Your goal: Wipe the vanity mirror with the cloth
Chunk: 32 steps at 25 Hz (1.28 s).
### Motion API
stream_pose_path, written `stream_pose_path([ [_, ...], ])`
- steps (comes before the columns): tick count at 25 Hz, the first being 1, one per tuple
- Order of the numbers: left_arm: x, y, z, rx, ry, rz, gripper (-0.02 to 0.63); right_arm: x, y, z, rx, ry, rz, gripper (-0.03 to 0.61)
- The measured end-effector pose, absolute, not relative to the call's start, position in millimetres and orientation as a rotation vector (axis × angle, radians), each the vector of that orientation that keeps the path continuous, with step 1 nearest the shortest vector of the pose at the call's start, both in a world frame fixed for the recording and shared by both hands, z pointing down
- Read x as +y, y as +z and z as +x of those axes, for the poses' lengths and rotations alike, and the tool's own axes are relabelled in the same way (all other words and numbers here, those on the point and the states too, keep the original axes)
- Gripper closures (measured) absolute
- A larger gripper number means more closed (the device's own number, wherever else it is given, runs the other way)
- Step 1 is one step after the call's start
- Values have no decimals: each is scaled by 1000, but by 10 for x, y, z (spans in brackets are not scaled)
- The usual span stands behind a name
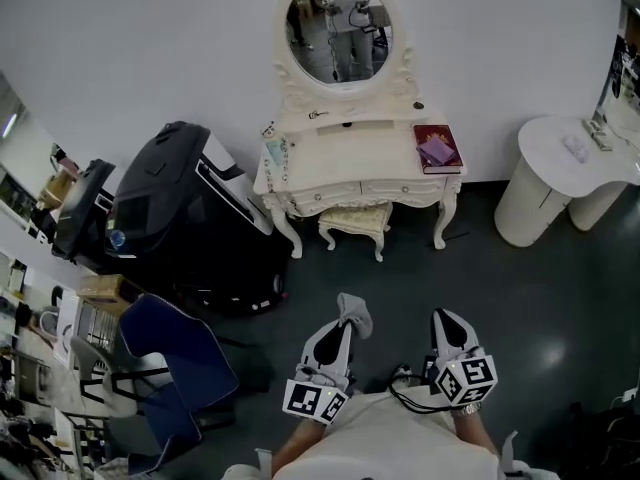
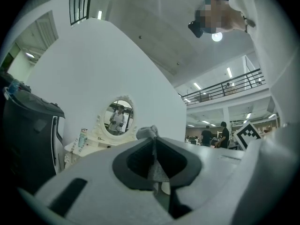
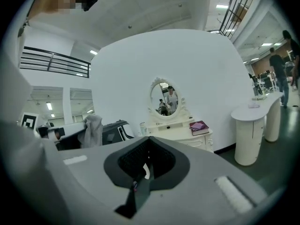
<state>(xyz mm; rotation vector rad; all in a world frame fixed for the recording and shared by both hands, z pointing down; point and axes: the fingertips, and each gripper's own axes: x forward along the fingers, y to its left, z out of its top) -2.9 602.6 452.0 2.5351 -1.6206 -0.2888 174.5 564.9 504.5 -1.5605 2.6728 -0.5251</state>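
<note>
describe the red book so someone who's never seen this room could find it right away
Look for the white vanity table standing against the wall under the oval mirror. At the right end of its top lies the dark red book, flat, with a small purple item on it. It is the only dark thing on that pale top; the slim bottle stands at the opposite, left end.

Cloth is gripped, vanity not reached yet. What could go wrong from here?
The cloth is only pinched in the left gripper with a bunch loose past the tips; it may slip out under wiping pressure. Reaching the mirror means leaning over the vanity table, so the bottle at its left edge could be knocked. The stool may block the approach.
</note>
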Motion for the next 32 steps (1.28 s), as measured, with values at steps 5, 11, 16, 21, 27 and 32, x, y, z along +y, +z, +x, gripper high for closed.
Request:
stream_pose_path([
  [5,5652,4554,62,-1707,-276,2487,591,5156,5086,1918,2723,-524,-1525,571],
  [11,5080,4483,138,-1706,-242,2529,591,4647,5136,2018,2694,-572,-1550,571],
  [16,4446,4598,55,-1641,-245,2538,591,4143,5226,1811,2682,-608,-1586,571],
  [21,3647,4483,-137,-1583,-289,2582,591,3476,5093,1592,2680,-557,-1631,571],
  [27,2925,4451,-557,-1533,-288,2609,591,2737,4933,1323,2595,-518,-1726,571],
  [32,2410,4420,-961,-1536,-309,2620,591,2308,4971,885,2577,-529,-1725,571],
])
